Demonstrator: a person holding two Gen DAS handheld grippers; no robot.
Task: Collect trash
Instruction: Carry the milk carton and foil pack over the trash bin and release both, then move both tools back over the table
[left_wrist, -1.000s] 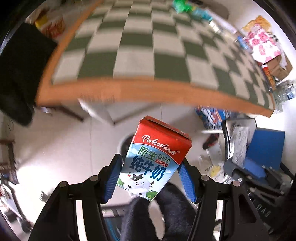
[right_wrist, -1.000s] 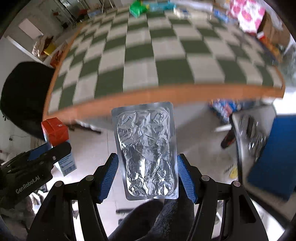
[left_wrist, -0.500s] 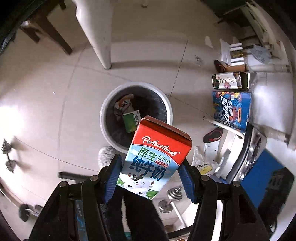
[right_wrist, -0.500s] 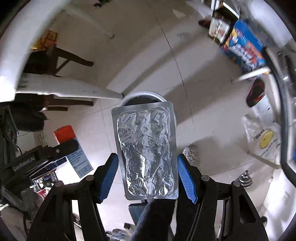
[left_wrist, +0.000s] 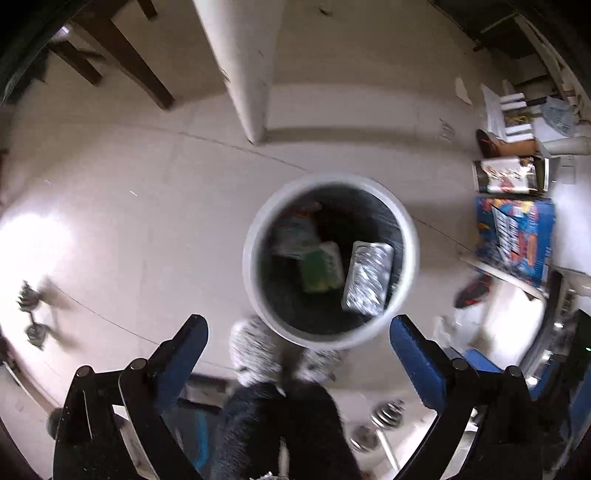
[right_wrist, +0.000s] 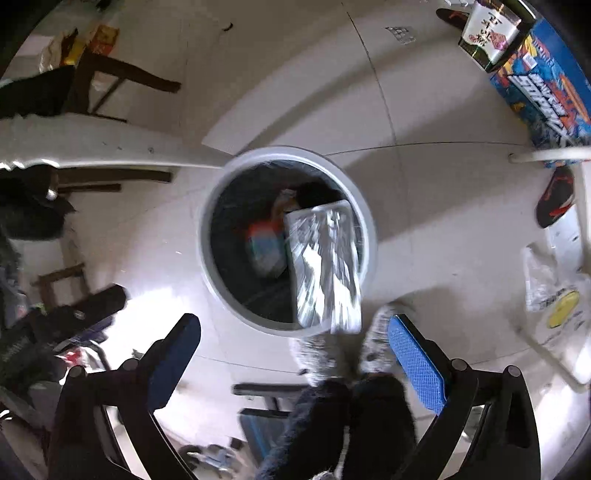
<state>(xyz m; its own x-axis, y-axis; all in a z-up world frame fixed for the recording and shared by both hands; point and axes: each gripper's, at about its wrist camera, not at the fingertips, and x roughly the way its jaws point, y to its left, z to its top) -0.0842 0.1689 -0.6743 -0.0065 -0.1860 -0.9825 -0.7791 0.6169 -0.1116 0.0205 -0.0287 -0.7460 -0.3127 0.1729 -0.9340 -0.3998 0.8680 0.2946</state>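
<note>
Hovering over the bin (left_wrist: 255, 229) at frame centre, my left tongs (left_wrist: 297, 334) and right tongs (right_wrist: 293, 332) have just sprung wide, empty. The foil pack (right_wrist: 325, 266) drops inside: light, crinkly, best pinched by its long edges.

Left gripper (left_wrist: 297, 326): jaws just opened wide, nothing between them; milk carton (right_wrist: 264, 245) gone from the grip, now blurred inside the bin (left_wrist: 408, 236) at frame centre. Right gripper (right_wrist: 293, 332): jaws likewise just opened, empty; foil pack (right_wrist: 325, 266) released, blurred over the bin's lower right rim. Checkered tabletop gone from both views; floor and bin now filling them.
</note>
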